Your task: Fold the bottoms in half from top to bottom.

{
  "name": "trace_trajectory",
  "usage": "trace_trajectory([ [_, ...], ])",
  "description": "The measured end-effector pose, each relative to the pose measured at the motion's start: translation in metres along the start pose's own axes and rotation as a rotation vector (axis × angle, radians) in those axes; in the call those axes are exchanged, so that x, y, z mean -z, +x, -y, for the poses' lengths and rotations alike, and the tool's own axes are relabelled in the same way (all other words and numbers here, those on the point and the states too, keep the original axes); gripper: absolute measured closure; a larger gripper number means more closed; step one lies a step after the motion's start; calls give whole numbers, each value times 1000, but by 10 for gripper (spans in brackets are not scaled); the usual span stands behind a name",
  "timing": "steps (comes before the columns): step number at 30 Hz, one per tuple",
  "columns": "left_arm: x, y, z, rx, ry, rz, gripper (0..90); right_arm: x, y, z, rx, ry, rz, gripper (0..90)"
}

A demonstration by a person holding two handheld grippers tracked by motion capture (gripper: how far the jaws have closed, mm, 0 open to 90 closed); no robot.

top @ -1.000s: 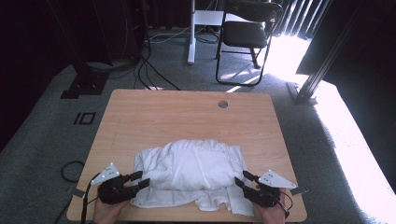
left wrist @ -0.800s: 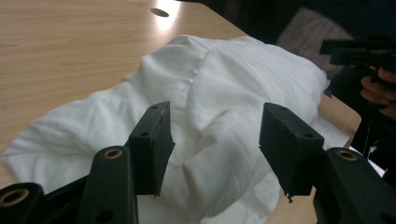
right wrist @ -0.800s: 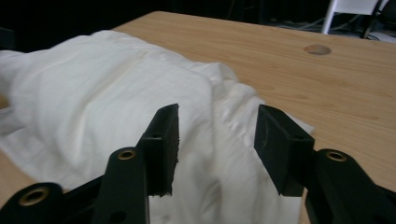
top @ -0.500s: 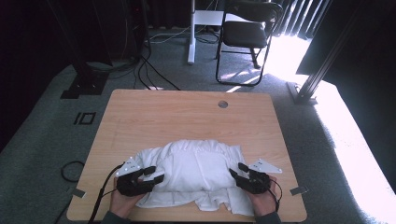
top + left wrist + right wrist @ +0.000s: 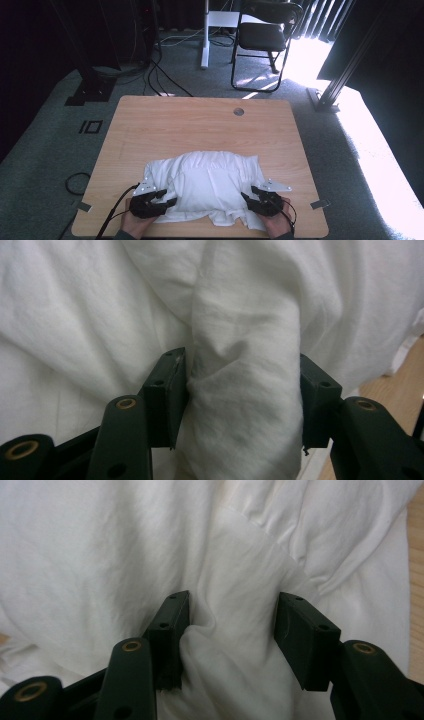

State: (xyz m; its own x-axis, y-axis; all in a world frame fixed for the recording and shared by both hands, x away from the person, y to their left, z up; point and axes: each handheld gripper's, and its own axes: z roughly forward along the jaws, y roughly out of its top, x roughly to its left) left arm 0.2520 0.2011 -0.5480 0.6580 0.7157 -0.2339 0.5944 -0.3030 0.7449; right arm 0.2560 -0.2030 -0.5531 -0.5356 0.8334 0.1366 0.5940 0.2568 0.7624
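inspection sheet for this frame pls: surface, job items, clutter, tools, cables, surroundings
Surface: wooden table, round grommet hole near far edge.
Job's things: crumpled white cloth at near edge.
Clutter: nothing seen.
Grippers: left tool on the cloth's left side, a fold between its jaws, which have just been closing; right tool on its right side, fold between jaws, just been opening.
Cables: black leads on the floor beyond the table.
Surroundings: black chair, grey carpet, sunlit patch at right.
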Motion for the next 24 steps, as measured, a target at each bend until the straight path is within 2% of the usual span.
trace_trajectory([
  [4,-5,4,0,19,0,6,506,-6,-2,1,-12,21,5,480],
  [10,-10,11,-4,10,-12,4,521,-14,-7,-4,17,23,21,478],
  [13,-14,15,-9,-9,-8,-13,521,-18,-9,-8,24,17,33,478],
  [24,-35,31,-34,-27,-8,-64,521,-36,-25,-25,19,5,68,475],
])
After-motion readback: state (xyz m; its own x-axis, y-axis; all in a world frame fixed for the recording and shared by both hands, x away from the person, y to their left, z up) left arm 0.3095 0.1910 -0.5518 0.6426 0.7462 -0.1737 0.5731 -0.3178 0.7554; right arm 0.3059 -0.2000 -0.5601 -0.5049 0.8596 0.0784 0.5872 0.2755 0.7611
